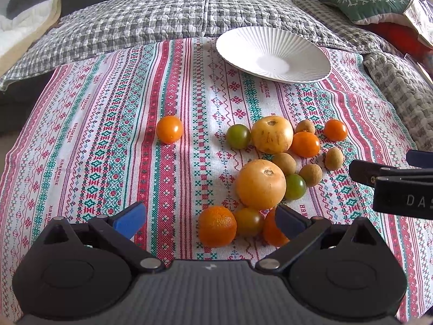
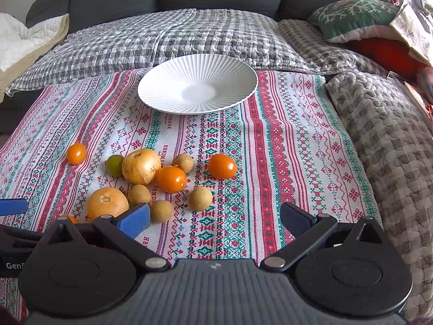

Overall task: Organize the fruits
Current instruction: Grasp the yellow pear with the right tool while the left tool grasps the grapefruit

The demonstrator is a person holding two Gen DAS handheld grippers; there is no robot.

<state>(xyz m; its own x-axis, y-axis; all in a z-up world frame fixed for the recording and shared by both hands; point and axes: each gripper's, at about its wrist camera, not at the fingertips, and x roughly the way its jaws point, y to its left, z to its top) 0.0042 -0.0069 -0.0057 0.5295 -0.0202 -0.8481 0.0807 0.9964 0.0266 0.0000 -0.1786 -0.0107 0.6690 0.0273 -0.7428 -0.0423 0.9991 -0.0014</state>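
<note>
Jaws on your left gripper (image 1: 209, 220) and right gripper (image 2: 215, 218) stood wide apart, gripping nothing; the fruits (image 2: 140, 166) lay scattered on the patterned cloth (image 2: 284, 162); the white plate (image 2: 162, 81) sat bare beyond them; nothing was organized yet.

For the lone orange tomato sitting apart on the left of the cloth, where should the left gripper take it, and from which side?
Grip the lone orange tomato across its widest middle, coming down from above and the near side. It is round and smooth, so a hold off its middle would likely slip. Bare tablecloth surrounds it, leaving room for both fingers. The left gripper is open; the white plate is empty.
</note>
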